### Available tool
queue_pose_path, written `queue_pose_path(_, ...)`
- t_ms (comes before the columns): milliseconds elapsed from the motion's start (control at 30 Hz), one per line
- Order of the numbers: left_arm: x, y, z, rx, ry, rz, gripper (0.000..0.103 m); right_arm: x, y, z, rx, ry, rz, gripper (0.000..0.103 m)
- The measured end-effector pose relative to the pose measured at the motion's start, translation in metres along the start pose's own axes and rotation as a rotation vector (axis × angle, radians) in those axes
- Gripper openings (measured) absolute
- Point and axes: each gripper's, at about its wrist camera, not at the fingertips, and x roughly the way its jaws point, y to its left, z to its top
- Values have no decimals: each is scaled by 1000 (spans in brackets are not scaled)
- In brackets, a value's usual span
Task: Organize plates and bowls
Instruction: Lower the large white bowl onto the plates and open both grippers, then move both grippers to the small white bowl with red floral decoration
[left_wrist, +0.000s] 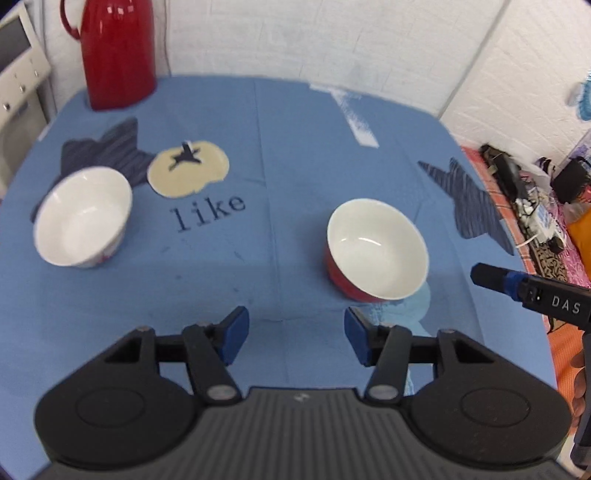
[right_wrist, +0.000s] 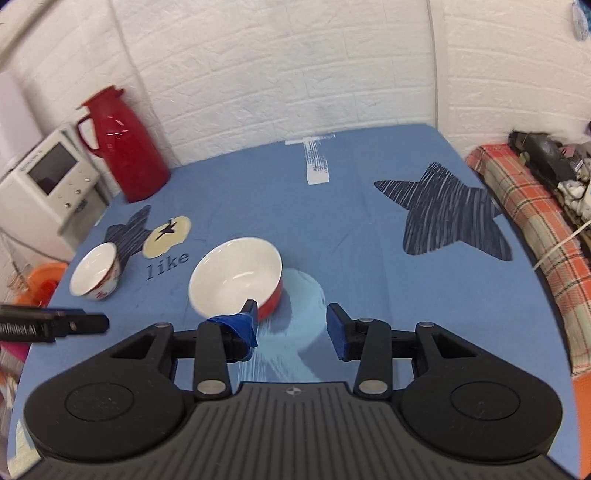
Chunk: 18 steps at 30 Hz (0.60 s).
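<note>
While both bowls sit apart on the cloth (left_wrist: 295, 155), nothing is stacked yet: the red bowl (left_wrist: 376, 251) stands near the middle, the white bowl (left_wrist: 83, 216) well to its left, both upright. Your left gripper (left_wrist: 295, 332) hangs empty, jaws parted, just short of the red bowl; your right gripper (right_wrist: 291, 325) is also empty, jaws apart, the red bowl just ahead-left. Neither touches anything, probably lining up a rim pick. A jug (right_wrist: 123, 144) waits behind.
</note>
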Motion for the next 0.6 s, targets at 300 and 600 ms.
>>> queue_pose_path(300, 50, 16, 38, -18, 70, -17, 55, 64, 12, 30, -8, 100, 6, 27)
queue_pose_path(600, 72, 12, 51, 3, 92, -19, 55, 94, 13, 46, -11, 125, 31, 29)
